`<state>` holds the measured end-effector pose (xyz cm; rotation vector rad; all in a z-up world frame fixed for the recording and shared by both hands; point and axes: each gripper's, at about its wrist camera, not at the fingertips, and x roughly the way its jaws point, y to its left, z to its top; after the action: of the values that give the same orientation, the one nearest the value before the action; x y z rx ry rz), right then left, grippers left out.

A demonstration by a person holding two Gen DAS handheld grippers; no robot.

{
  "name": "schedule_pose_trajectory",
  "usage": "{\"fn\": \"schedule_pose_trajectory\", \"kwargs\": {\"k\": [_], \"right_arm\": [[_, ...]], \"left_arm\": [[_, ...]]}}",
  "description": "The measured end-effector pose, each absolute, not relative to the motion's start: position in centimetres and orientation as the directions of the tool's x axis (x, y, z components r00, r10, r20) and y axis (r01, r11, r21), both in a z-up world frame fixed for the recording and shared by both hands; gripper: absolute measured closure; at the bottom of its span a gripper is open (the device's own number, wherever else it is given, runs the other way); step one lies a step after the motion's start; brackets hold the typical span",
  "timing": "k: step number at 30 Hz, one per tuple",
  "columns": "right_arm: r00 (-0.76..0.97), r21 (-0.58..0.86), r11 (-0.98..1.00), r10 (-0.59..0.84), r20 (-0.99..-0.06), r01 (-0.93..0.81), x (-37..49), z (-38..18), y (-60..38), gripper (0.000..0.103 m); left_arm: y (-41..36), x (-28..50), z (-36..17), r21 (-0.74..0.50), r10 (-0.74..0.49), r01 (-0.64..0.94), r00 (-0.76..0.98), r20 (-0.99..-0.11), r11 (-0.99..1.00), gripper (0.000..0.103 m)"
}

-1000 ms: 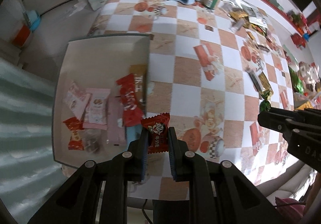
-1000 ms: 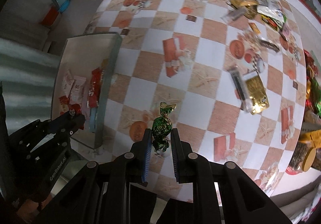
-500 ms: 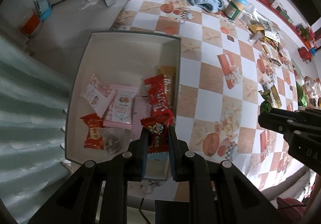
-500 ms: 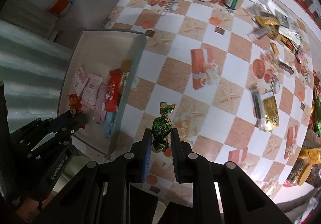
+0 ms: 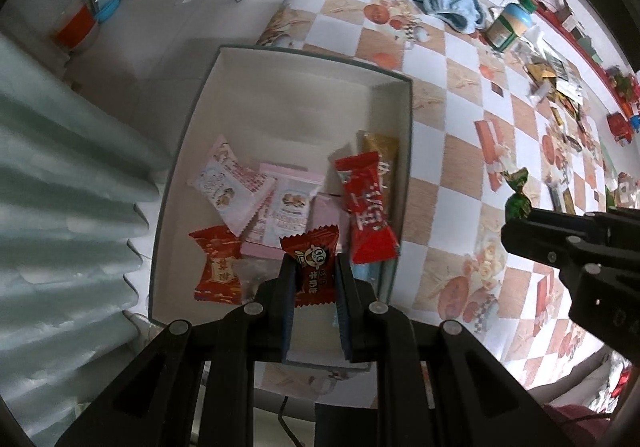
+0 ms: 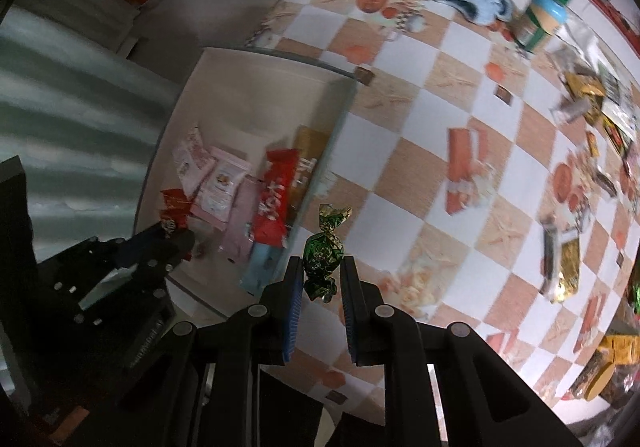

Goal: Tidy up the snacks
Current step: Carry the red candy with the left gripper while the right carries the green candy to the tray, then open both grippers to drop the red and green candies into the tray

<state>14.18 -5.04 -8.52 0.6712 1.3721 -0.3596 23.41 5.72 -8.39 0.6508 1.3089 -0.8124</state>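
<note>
Two tongs [image 5: 314,267] [image 6: 320,267] each clamp a candy [image 5: 310,265] [image 6: 322,255].

We note far snack pile [image 6: 592,103] beyond the box [image 6: 256,95] motion-blurred, wrappers unreadable, blue packet [image 5: 370,273] half hidden under red wrapper [image 5: 366,207], box's near wall masked by fingers [image 5: 286,287].

The left tool [image 5: 314,267] grips a red candy [image 5: 311,267] above the open box [image 5: 280,95] of snacks.
</note>
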Motion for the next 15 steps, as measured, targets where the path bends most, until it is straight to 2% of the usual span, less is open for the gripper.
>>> {"fn": "schedule_pose_trajectory", "kwargs": {"k": [13, 15], "right_arm": [[0.219, 0.303, 0.786, 0.217, -0.951, 0.539, 22.4, -10.2, -4.8, 0.083], [0.212, 0.316, 0.787, 0.237, -0.948, 0.531, 23.3, -10.6, -4.8, 0.083]], "left_arm": [[4.7, 27.8, -11.1, -0.014, -0.107, 0.782, 0.068, -0.992, 0.623, 0.083], [4.7, 27.8, -11.2, -0.019, -0.114, 0.787, 0.066, -0.991, 0.617, 0.078]]}}
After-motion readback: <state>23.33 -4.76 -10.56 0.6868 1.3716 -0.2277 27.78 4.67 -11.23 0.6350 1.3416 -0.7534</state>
